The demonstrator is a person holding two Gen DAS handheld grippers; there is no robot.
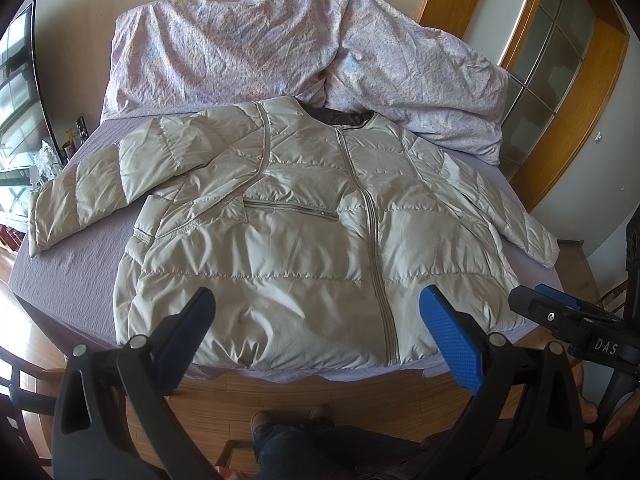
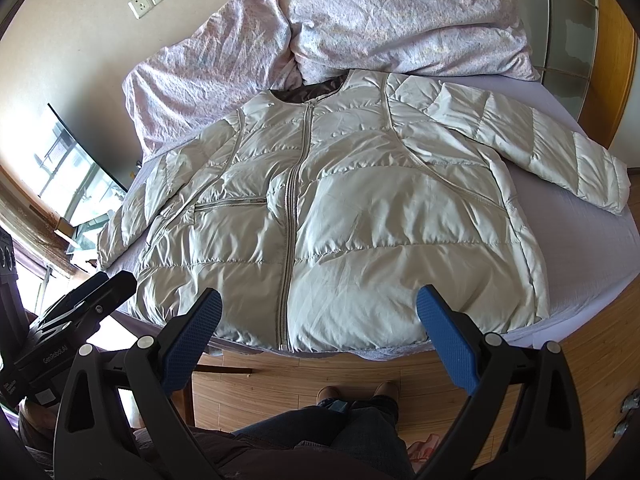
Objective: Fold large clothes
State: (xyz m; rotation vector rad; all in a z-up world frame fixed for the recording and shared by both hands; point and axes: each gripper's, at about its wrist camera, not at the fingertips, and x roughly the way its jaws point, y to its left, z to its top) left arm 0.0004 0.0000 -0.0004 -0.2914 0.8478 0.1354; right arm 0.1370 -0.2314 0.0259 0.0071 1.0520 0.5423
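I see the bed point(image 1: 60, 280) first, covered in a pale lilac sheet, with its near edge running just above the wooden floor point(image 1: 280, 392). At the far end a crumpled floral duvet point(image 1: 224, 48) is heaped against the wall. The padded jacket point(image 1: 288, 232), off-white and quilted, lies flat and face up on the sheet in front of the duvet, its collar touching the heap and its hem reaching the near edge of the bed. Its front zip point(image 2: 294, 208) is closed from collar to hem. Both sleeves are spread outward: the one on my left angles down toward the bed's left edge point(image 1: 76, 200), and the one on my right stretches toward the right edge point(image 2: 540, 148). A zipped chest pocket point(image 1: 290, 208) sits left of the front zip.

My left hand-held gripper point(image 1: 318, 316) hovers above the hem, its fingers wide apart with nothing between them, the blue pad point(image 1: 452, 344) on one finger facing inward. My right hand-held gripper point(image 2: 318, 316) hangs over the hem too, just right of the zip's lower end, fingers equally spread and clear of the fabric. From the left wrist view I can see the right tool's tip beside the jacket's right corner.

Below both tools, the person's dark trouser legs point(image 2: 340, 432) and brown shoes point(image 2: 360, 394) stand on the floor close to the bed. A wall socket point(image 2: 140, 6) shows above the duvet.
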